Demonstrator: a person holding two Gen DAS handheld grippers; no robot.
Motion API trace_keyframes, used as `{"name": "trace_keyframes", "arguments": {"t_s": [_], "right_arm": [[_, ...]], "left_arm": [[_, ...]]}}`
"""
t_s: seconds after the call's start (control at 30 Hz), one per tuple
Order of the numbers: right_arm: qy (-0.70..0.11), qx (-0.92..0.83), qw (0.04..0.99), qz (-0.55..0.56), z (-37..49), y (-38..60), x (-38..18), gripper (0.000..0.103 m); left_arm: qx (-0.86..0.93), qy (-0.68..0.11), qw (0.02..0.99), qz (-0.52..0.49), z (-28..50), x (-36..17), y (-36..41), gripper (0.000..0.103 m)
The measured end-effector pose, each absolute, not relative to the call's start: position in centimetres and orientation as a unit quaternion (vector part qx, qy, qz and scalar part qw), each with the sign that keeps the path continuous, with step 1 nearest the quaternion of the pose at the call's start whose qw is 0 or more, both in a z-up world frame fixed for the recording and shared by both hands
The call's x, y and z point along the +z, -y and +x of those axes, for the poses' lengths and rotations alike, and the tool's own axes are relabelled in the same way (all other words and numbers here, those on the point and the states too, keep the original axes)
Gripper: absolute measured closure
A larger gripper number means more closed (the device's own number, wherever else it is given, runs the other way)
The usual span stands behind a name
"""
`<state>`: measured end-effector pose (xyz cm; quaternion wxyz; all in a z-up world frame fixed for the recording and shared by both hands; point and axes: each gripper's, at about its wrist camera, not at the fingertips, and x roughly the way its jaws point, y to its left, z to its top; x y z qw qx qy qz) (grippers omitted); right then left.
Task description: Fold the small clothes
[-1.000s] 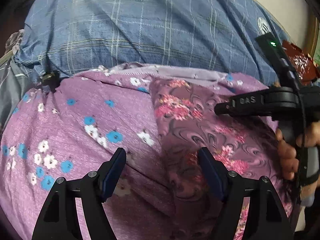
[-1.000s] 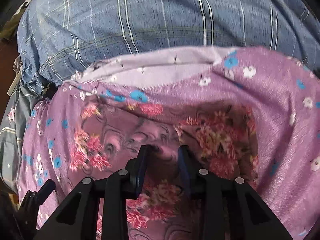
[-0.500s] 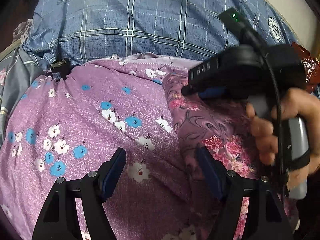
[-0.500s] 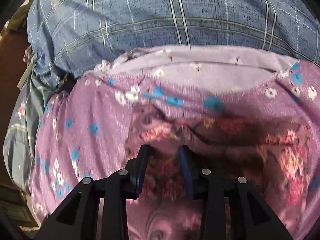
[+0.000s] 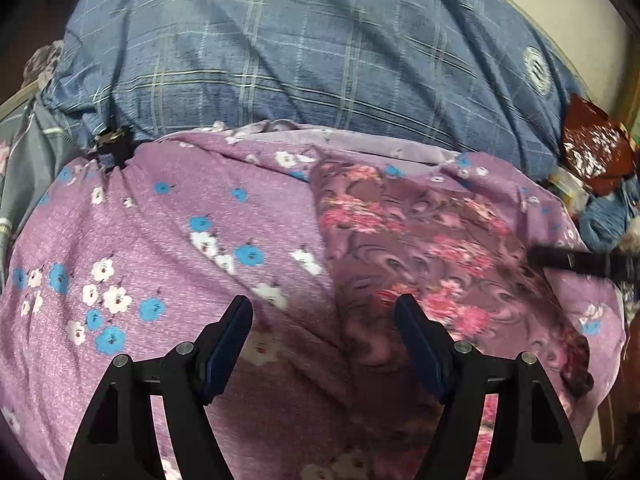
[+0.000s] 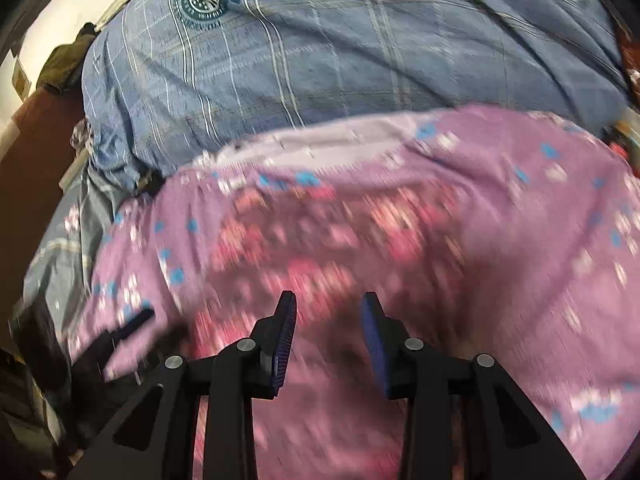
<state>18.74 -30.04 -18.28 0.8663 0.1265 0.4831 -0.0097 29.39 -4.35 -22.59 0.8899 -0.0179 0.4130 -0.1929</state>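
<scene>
Left gripper (image 5: 324,320) hovers with jaws spread wide, empty, over the garment (image 5: 420,240) on the sheet (image 5: 160,240). Right gripper (image 6: 328,316), jaws parted, holds nothing; its view is motion-blurred. Beyond lies a blue pillow (image 5: 300,60), its edges cropped.

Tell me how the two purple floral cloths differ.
The dark cloth carries pink flowers on a swirled mauve ground; the light cloth has blue and white blossoms on plain lilac. The dark cloth is smaller and lies on top of the light cloth, which spreads wide beneath it. Both are purple florals.
</scene>
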Motion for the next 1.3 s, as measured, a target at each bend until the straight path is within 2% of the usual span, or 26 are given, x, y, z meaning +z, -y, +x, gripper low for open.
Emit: {"name": "trace_keyframes", "arguments": {"t_s": [0.13,0.27,0.47,0.73,1.03,1.3], "right_arm": [[-0.5,-0.017,0.858,0.118,15.8,30.0,-20.5,0.067],[-0.473,-0.026,0.872,0.123,14.7,30.2,-21.2,0.067],[-0.414,-0.029,0.901,0.128,13.5,30.1,-20.1,0.066],[-0.438,-0.025,0.89,0.125,13.2,30.9,-21.8,0.066],[-0.414,-0.023,0.896,0.157,11.4,33.3,-20.8,0.066],[-0.4,-0.055,0.89,0.213,11.3,36.5,-21.0,0.064]], "left_arm": [[-0.206,-0.415,0.886,0.011,28.3,-23.0,5.8,0.03],[-0.203,-0.418,0.884,0.041,28.2,-23.7,6.8,0.028],[-0.207,-0.398,0.894,0.017,28.1,-22.3,5.8,0.03],[-0.227,-0.438,0.87,0.01,29.2,-24.0,6.1,0.029],[-0.216,-0.401,0.89,-0.008,28.3,-22.2,5.3,0.03],[-0.269,-0.455,0.847,-0.055,28.9,-23.2,4.2,0.03]]}}
